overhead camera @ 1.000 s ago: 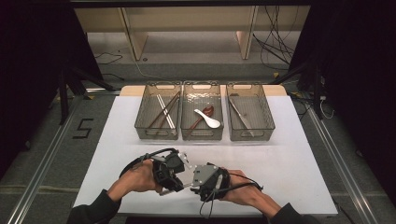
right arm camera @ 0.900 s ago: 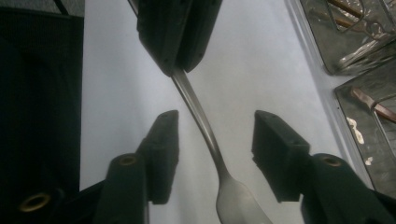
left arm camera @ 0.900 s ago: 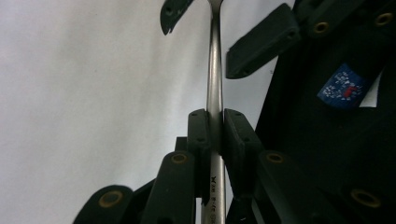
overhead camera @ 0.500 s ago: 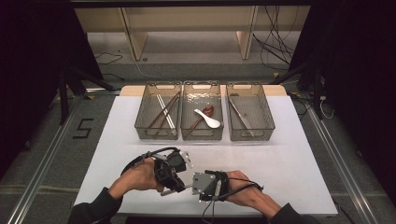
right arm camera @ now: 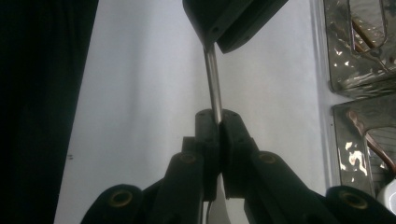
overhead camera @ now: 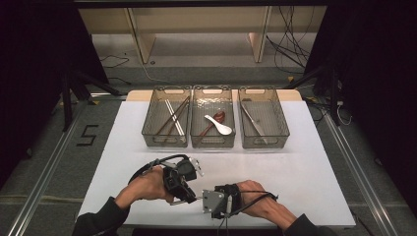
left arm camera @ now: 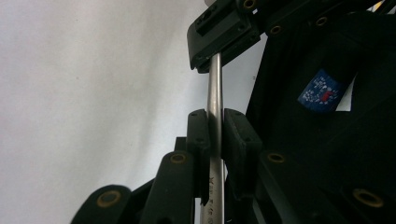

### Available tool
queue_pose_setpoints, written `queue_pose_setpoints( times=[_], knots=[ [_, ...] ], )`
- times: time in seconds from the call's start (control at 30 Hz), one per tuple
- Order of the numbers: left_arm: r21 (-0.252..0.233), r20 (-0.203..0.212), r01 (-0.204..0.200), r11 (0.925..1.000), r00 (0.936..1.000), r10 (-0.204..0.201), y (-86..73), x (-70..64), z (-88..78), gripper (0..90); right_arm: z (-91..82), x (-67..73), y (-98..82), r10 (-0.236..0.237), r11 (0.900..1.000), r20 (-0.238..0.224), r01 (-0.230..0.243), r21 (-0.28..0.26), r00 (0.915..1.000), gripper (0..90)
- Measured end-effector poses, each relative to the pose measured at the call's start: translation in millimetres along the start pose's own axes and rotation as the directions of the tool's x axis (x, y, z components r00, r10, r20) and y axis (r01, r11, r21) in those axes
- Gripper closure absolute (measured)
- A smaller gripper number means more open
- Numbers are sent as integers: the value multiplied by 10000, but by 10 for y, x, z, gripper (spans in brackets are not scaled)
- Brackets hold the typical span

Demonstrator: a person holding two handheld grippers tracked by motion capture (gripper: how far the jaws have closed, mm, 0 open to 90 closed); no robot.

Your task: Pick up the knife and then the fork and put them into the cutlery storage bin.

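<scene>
A thin steel utensil handle spans the short gap between my two grippers, low over the near part of the white table. My left gripper is shut on it, and the handle runs up into the right gripper's jaws. My right gripper has just been closing and now pinches the same steel handle, with a wider flat part showing below its pads. In the high view the left gripper and right gripper face each other tip to tip.
Three clear bins stand in a row at the table's far side. The left bin holds chopsticks, the middle bin a white spoon and a brown one, and the right bin metal cutlery. Dark floor lies beyond the table edges.
My right gripper's jaws went from apart to shut on the steel handle, and that hand slid slightly toward the near edge. The left hand kept still with its grip.
</scene>
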State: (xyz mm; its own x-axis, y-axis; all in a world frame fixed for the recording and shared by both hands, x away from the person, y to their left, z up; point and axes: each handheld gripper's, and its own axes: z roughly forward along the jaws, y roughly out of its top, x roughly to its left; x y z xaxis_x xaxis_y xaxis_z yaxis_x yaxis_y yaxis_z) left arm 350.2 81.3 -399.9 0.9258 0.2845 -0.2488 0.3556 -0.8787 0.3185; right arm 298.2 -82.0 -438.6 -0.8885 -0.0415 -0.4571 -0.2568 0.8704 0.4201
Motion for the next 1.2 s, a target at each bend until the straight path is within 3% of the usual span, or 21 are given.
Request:
queue_pose_setpoints(
  times=[0.23,0.43,0.5,0.7,0.9,1.1,1.2],
  knots=[
    [-570,-289,315,9979,9990,-332,-56,74,-80,611,-14,-24,-50,141,9997,166,-144,209,9998,880],
    [-1443,-626,712,9870,9948,-809,-98,119,-162,438,-23,-82,-115,362,9986,349,-375,367,9987,880],
    [-1744,-826,723,9820,9927,-877,-127,139,-192,406,-28,-101,-136,350,9986,388,-365,371,9986,880],
    [-2437,-903,822,9664,9902,-1069,-230,194,-268,361,-37,-142,-192,535,9969,533,-564,546,9971,879],
    [-3213,-1394,930,9424,9797,-1442,-331,252,-307,290,-54,-187,-250,759,9949,758,-806,614,9942,879],
    [-4040,-1500,1035,9089,9726,-1775,-417,282,-342,269,-72,-230,-293,831,9934,892,-897,718,9925,879],
    [-4234,-1602,1031,9001,9693,-1863,-453,289,-335,266,-82,-240,-311,960,9917,1026,-1039,751,9901,878]
  ],
)
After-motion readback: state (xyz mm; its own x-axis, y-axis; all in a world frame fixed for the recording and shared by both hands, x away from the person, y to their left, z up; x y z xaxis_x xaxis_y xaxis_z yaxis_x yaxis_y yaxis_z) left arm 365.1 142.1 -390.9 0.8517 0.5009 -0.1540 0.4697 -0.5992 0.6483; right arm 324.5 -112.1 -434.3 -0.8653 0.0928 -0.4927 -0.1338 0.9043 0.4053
